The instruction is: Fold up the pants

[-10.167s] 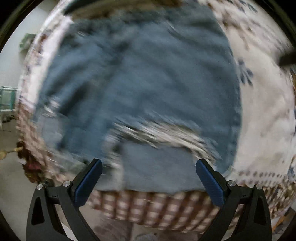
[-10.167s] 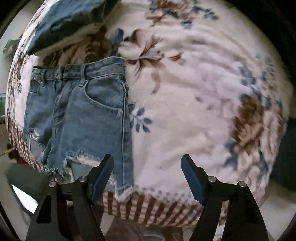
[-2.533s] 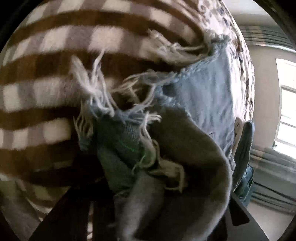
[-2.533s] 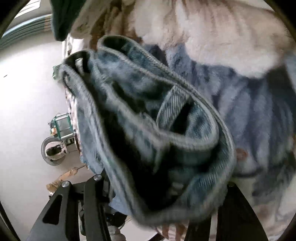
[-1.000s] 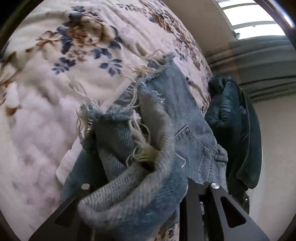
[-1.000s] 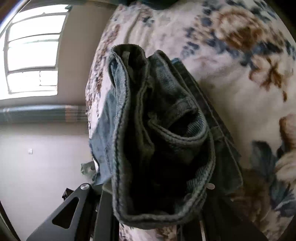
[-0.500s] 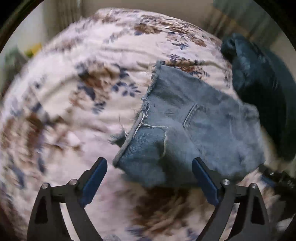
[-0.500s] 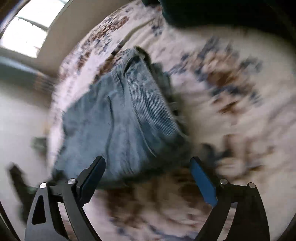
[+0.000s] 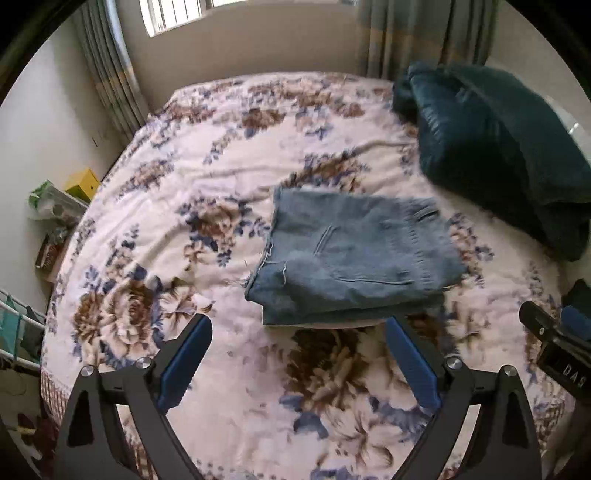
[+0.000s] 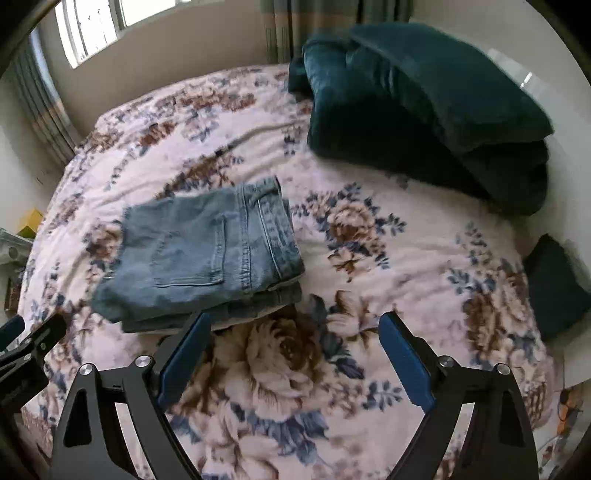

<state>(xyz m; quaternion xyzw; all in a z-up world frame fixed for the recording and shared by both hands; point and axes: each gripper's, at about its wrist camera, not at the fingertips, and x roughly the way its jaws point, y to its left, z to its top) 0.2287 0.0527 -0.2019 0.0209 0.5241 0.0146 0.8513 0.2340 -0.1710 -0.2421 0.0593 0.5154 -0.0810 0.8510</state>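
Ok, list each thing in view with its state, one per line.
denim shorts: folded, lying flat on the bed, released
left gripper: open, empty
right gripper: open, empty
dark green quilt: folded, piled beside the shorts
floral blanket: spread, lightly wrinkled
curtains: drawn aside

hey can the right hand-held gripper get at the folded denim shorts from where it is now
Probably yes. The right hand-held gripper is open and empty, and the folded denim shorts lie just ahead to its left on the floral blanket, with nothing between. The dark green pillow sits well clear.
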